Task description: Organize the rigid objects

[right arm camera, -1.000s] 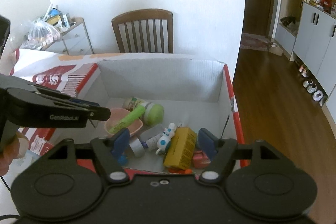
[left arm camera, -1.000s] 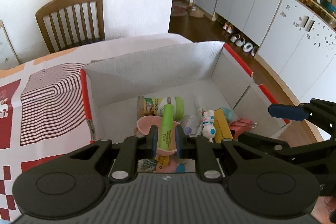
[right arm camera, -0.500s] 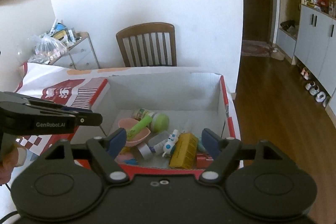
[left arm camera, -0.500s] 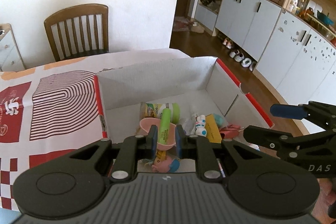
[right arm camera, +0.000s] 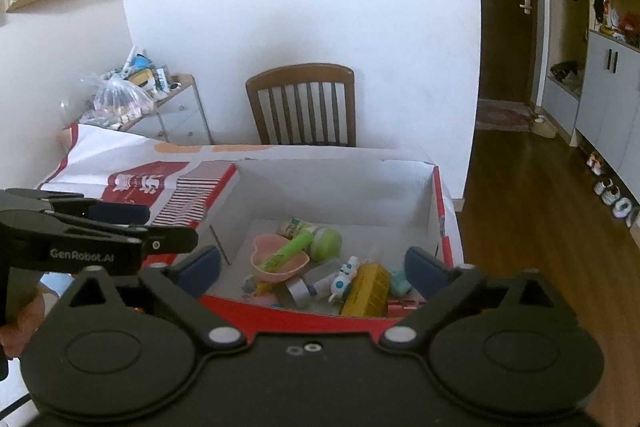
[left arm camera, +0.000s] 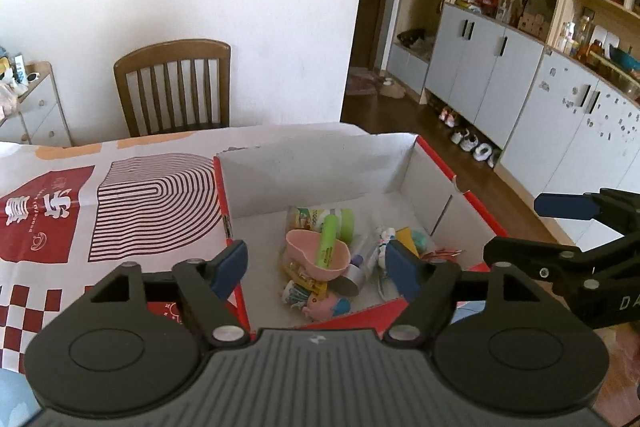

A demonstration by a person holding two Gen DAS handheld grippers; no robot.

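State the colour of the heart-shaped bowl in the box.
Pink bowl; the right wrist view shows it best.

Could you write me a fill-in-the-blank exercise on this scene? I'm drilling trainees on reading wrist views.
1. The green highlighter marker lies in the pink ___ bowl.
2. The white cardboard box has a ___ rim.
3. Both the left gripper and the right gripper are ___.

Missing words: heart-shaped; red; open
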